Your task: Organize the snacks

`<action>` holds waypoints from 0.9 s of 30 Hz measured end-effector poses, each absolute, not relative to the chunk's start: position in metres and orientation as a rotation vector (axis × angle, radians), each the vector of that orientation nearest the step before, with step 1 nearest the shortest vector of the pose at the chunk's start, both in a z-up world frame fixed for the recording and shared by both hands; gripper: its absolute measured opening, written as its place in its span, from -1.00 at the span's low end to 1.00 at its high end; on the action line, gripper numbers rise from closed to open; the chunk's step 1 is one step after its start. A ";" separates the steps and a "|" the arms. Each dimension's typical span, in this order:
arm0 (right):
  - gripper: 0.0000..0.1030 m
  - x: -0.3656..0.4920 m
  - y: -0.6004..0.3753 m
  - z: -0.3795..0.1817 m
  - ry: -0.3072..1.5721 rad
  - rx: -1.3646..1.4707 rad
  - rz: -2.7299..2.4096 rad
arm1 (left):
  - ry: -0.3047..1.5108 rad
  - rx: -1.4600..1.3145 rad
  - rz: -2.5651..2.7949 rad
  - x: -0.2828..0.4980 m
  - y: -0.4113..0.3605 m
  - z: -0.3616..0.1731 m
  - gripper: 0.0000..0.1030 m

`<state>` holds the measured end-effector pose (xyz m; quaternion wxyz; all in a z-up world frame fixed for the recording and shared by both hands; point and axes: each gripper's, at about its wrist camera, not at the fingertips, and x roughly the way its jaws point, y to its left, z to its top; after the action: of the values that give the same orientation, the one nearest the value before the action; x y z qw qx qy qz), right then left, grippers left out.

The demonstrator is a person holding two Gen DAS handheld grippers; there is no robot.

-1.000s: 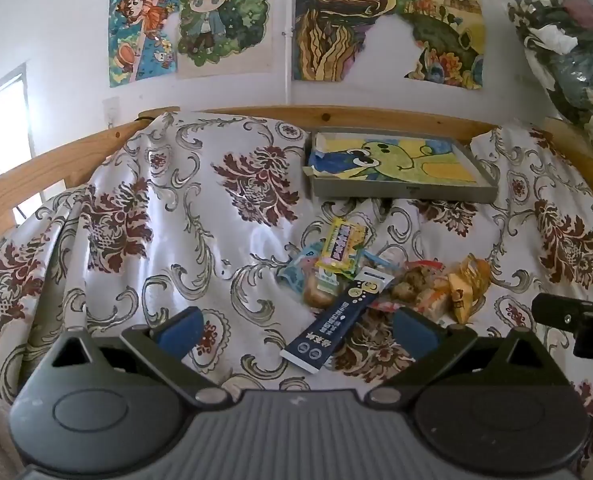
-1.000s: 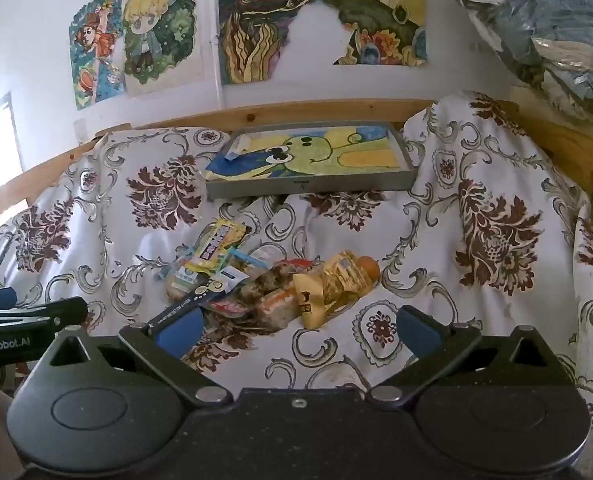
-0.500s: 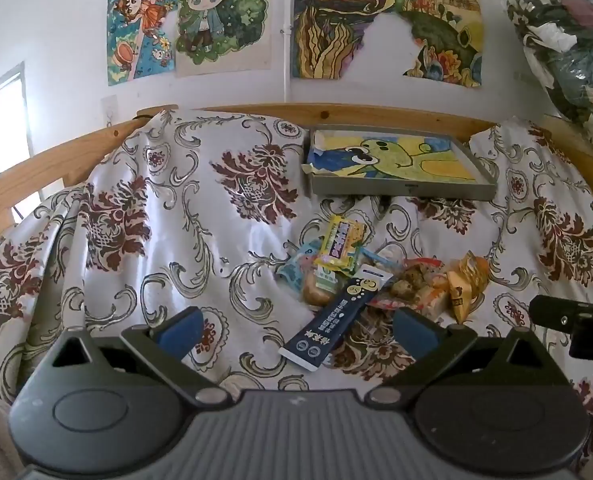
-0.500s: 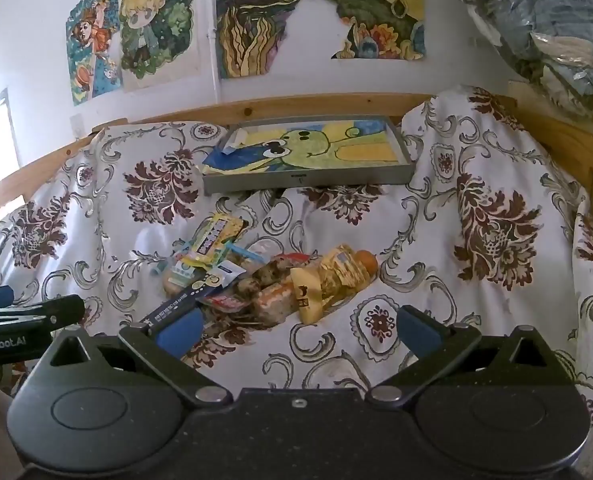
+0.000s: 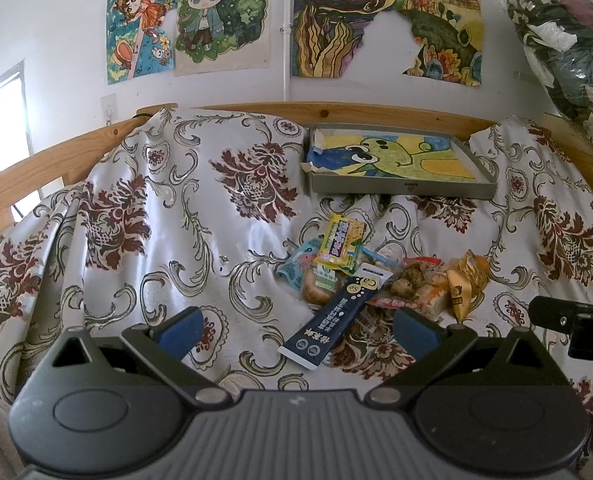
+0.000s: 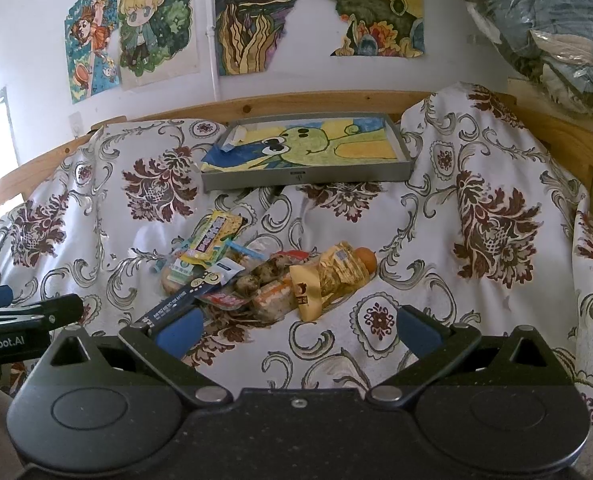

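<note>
A heap of snack packets lies on the flowered cloth: a long navy packet (image 5: pixel 334 317) (image 6: pixel 184 298), a yellow bar wrapper (image 5: pixel 340 242) (image 6: pixel 212 239), a gold packet (image 5: pixel 466 282) (image 6: pixel 330 278), a round bun (image 5: pixel 319 286) and a red-edged pack (image 6: pixel 226 299). Behind them stands a shallow grey tray (image 5: pixel 402 191) (image 6: pixel 308 175) lined with a frog drawing. My left gripper (image 5: pixel 296 330) is open, just short of the navy packet. My right gripper (image 6: pixel 296 330) is open too, nothing between its fingers, close in front of the heap.
A wooden rail (image 5: pixel 336 114) runs behind the cloth under a wall of posters (image 5: pixel 220 16). Bagged clothes (image 6: pixel 544 20) bulge at the upper right. The cloth rises in a hump (image 6: pixel 480 128) to the right of the tray.
Both grippers have edged forward towards the snack heap, so it sits slightly larger and lower in each view. Nothing on the cloth has moved.
</note>
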<state>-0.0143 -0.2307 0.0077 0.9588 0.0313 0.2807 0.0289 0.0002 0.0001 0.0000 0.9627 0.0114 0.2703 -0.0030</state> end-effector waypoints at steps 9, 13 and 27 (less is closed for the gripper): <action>0.99 -0.014 -0.230 0.009 0.573 0.064 0.057 | 0.548 0.023 -0.006 0.000 0.000 0.000 0.99; 0.99 -0.014 -0.231 0.008 0.574 0.064 0.058 | 0.549 0.023 -0.006 0.000 0.000 0.000 0.99; 0.99 -0.014 -0.230 0.009 0.577 0.064 0.057 | 0.550 0.023 -0.006 0.000 0.000 0.000 0.99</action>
<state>-0.0137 -0.2302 0.0088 0.9577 0.0316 0.2845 0.0280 0.0003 0.0001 0.0000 0.9623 0.0111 0.2718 -0.0032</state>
